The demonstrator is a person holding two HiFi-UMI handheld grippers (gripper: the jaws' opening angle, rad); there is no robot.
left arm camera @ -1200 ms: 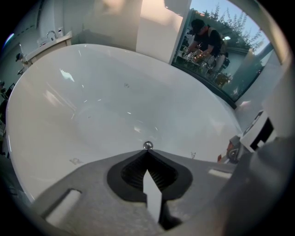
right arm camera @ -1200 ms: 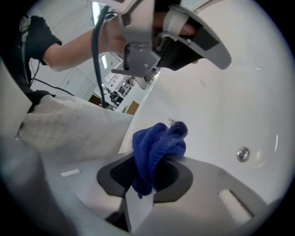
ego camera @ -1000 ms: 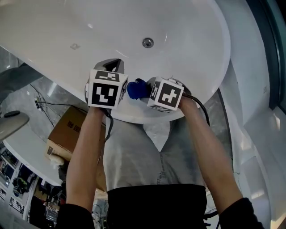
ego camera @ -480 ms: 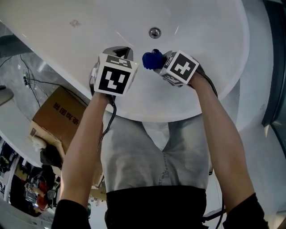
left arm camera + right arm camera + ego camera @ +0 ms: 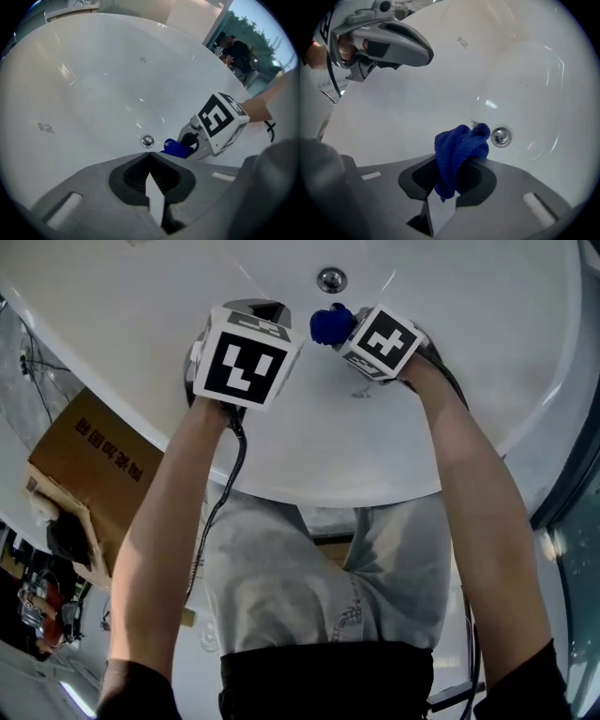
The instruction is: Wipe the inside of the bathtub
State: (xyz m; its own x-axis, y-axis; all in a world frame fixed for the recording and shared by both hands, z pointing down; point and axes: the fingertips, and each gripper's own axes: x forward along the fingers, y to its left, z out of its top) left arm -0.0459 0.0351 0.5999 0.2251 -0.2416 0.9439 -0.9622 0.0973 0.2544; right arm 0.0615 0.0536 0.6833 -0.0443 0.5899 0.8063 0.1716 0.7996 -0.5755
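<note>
Gripping the blue cloth [image 5: 457, 154], the right tool [image 5: 449, 185] has pushed deeper into the bathtub [image 5: 487, 362] — drain [image 5: 501, 136] now just beyond its tip, wiping likely imminent — left tool [image 5: 151, 190] closed, empty.

Marbled floor [image 5: 42, 381], cardboard box [image 5: 86, 470] (at left), window [image 5: 255, 28]

A brown cardboard box [image 5: 89, 474] sits at left.

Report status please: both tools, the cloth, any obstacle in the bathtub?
Left tool shut, empty. Right tool shut on blue cloth, close to the drain. Nothing blocking inside the bathtub.
</note>
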